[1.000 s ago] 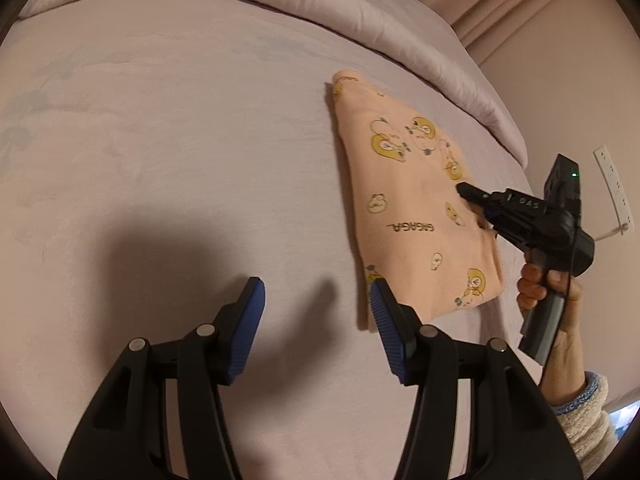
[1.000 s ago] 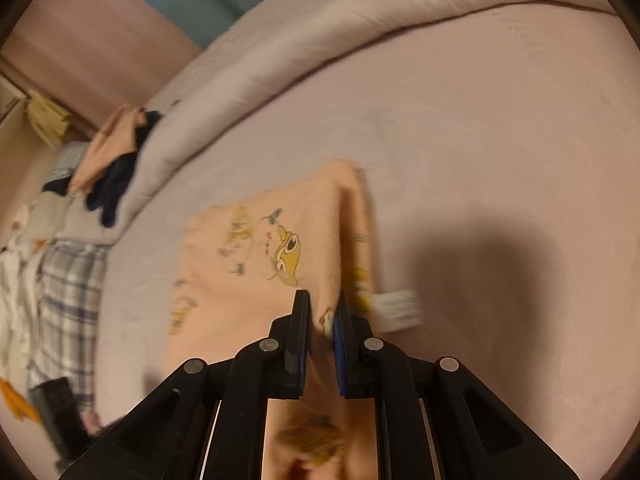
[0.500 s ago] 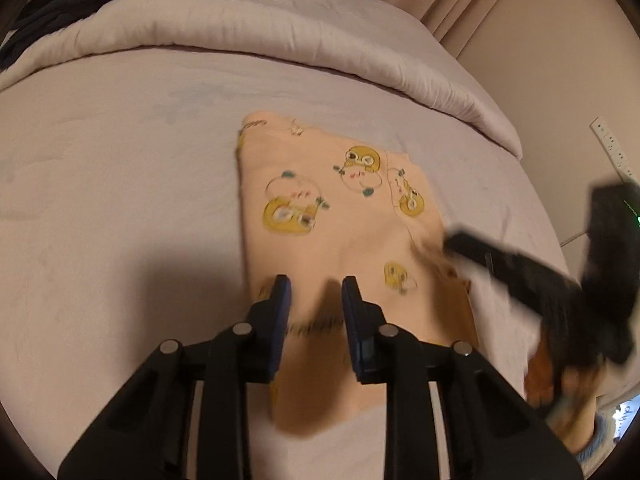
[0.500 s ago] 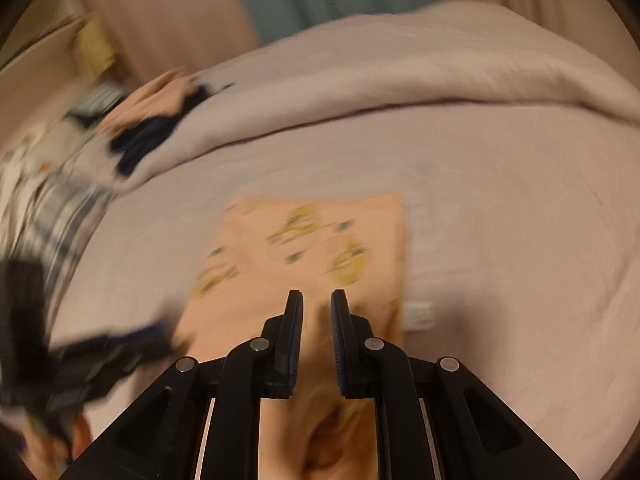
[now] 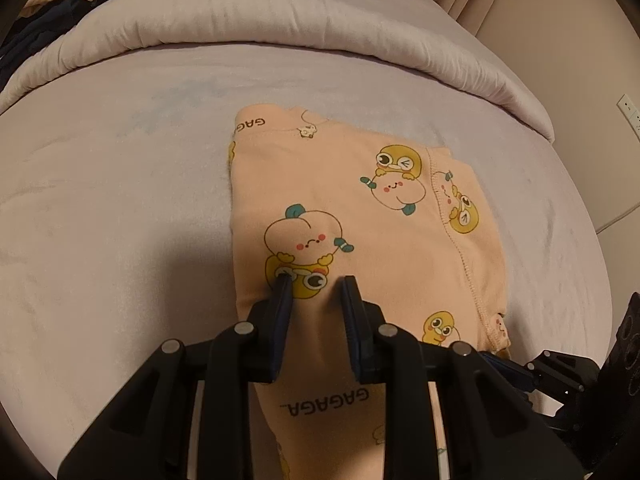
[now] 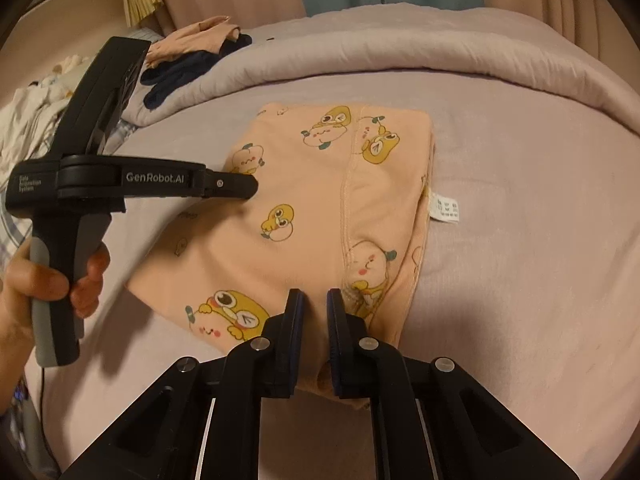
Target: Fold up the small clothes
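**Both grippers clamped on the near edge of a folded peach garment**

The peach garment (image 5: 360, 216), printed with yellow ducks and pale peaches, lay folded on the lilac bed sheet (image 5: 112, 208), filling the centre of the left wrist view and the middle of the right wrist view. A rolled duvet (image 5: 280, 20) crossed the upper part of both frames.

The left gripper (image 5: 316, 292) rose from the bottom centre of its own frame with its blue pads narrowed on a raised fold of the cloth, right over a duck's face. In the right wrist view its tip pressed onto the garment's left side, with the person's left hand (image 6: 48, 280) on the handle at the left edge.

The right gripper (image 6: 314, 304) came up from the bottom centre of its frame, jaws nearly together and pinching the garment's near edge, which bunched between them.

A white care label (image 6: 444, 208) stuck out at the garment's right side. Other clothes (image 6: 192, 52) were heaped in the upper left.
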Demonstrator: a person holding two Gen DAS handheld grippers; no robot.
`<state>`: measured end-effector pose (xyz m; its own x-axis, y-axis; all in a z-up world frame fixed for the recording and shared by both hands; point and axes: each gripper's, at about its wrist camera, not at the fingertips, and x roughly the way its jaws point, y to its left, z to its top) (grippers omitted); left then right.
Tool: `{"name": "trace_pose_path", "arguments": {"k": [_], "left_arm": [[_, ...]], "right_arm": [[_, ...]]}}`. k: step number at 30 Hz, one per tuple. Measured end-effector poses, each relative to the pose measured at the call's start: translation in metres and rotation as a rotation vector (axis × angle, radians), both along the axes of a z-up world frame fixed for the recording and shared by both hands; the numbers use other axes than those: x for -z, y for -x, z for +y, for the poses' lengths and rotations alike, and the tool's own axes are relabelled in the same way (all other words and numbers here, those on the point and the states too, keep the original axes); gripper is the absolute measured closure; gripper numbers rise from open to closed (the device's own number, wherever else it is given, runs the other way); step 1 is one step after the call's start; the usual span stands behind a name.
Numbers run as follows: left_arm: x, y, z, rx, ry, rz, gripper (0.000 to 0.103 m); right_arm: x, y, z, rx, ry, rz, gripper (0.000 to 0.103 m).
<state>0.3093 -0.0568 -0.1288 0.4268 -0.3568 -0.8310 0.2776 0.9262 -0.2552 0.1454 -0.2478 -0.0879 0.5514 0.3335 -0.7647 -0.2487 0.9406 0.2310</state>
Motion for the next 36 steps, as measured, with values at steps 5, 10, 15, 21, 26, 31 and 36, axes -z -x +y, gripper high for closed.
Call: {"name": "trace_pose_path", "arguments": {"k": [5,10,15,21,26,31,36], "left_arm": [[-0.011,0.033,0.003,0.005,0.002,-0.055,0.080],[-0.019,0.069,0.007,0.023,-0.011,-0.109,0.080],[-0.010,0.092,0.013,0.029,-0.019,-0.093,0.079],[0.006,0.098,0.013,0.029,-0.027,-0.052,0.079],[0.011,0.102,0.019,0.028,-0.020,-0.045,0.074],[0.012,0.104,0.021,0.028,-0.015,-0.044,0.074],[0.013,0.102,0.021,0.026,-0.009,-0.040,0.074]], "right_arm": [[0.002,0.006,-0.002,0.009,-0.006,0.014,0.095],[0.001,0.006,-0.003,0.032,-0.017,0.033,0.095],[-0.025,0.008,-0.003,0.045,-0.059,-0.043,0.094],[-0.038,-0.018,-0.003,0.110,-0.086,-0.072,0.094],[-0.012,-0.031,0.009,0.116,-0.003,0.017,0.093],[-0.005,-0.026,0.003,0.126,-0.041,0.006,0.094],[-0.002,-0.023,0.000,0.117,-0.045,0.002,0.094]]}}
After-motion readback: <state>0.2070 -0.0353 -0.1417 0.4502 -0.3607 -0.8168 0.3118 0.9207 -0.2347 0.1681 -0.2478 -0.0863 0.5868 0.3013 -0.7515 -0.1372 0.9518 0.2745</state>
